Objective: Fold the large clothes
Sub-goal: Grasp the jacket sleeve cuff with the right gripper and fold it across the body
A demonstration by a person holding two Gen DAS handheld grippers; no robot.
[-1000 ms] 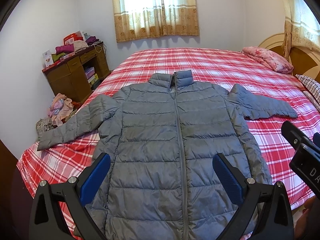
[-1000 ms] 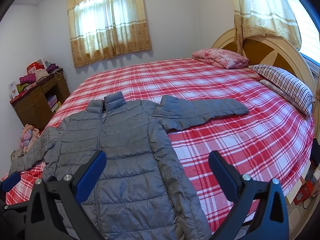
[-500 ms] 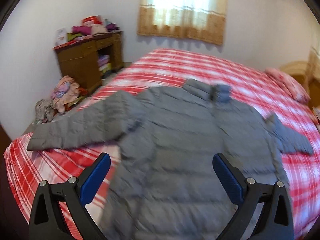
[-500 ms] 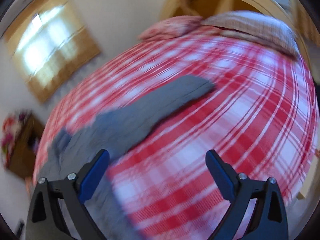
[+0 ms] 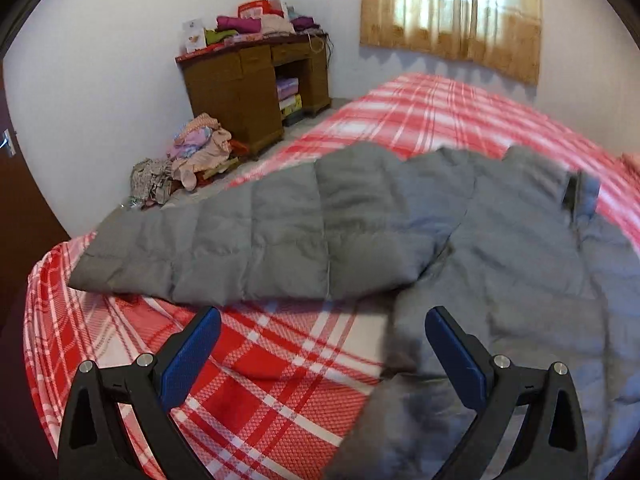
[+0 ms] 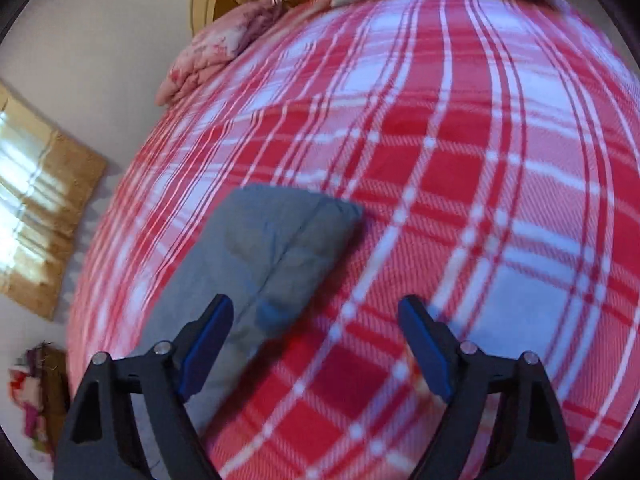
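1. Here, in the left wrist view, the left gripper (image 5: 322,354) hung spread and empty over the plaid bed (image 5: 256,364) — the grey jacket (image 5: 500,248) lay flat from nine to three o'clock.
2. In the right wrist view, the right gripper (image 6: 316,338), jaws just narrowing yet apart, held nothing — the jacket's sleeve (image 6: 276,248) lay at eleven o'clock.

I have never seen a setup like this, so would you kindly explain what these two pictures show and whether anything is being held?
A person holds a two-finger gripper in each hand, each with a camera looking along its fingers. One view is from the left gripper, over the grey jacket and one sleeve on the plaid bed. The other is from the right gripper, above the other sleeve's cuff. Both are open and hold nothing; the right one's jaws have just been closing, with nothing gripped.
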